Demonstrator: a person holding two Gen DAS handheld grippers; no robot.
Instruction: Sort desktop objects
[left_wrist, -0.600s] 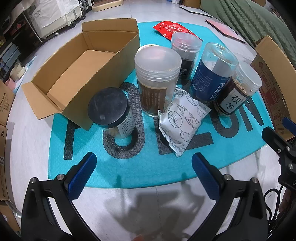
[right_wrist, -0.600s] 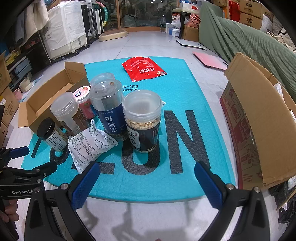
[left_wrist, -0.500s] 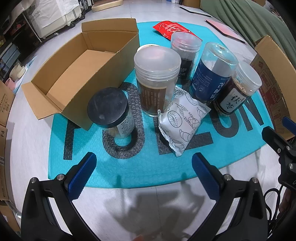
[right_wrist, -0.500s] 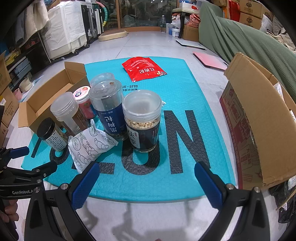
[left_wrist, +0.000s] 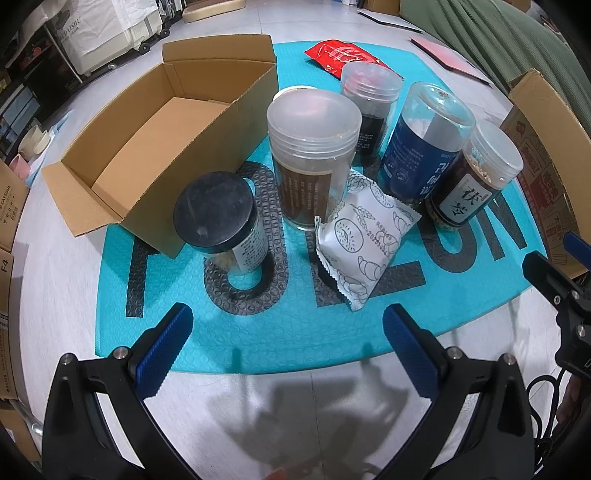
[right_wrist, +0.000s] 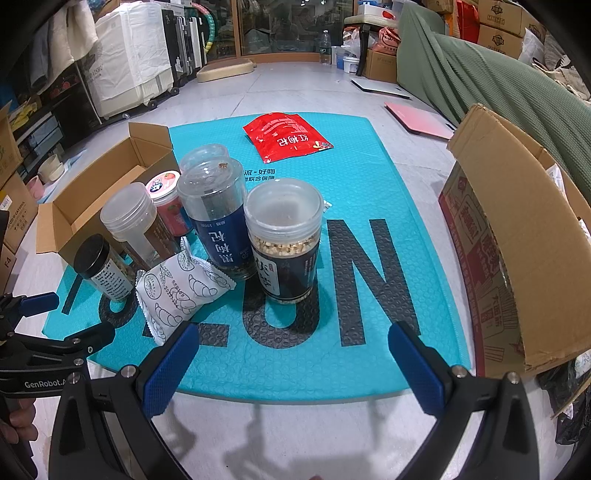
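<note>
Grippers (left_wrist: 284, 334) (right_wrist: 291, 350) spread – six jars (right_wrist: 282, 236), two boxes (left_wrist: 162, 122).

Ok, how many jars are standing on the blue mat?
6, clustered by the box: black-lidded jar nearest, brown-label jar, pink-lidded jar behind it, blue-label jar, a clear-lidded jar behind that, and the grain jar. Others may be hidden.

Jars (left_wrist: 314, 162) on mat (left_wrist: 258, 332), beside box (left_wrist: 155, 122)
</note>
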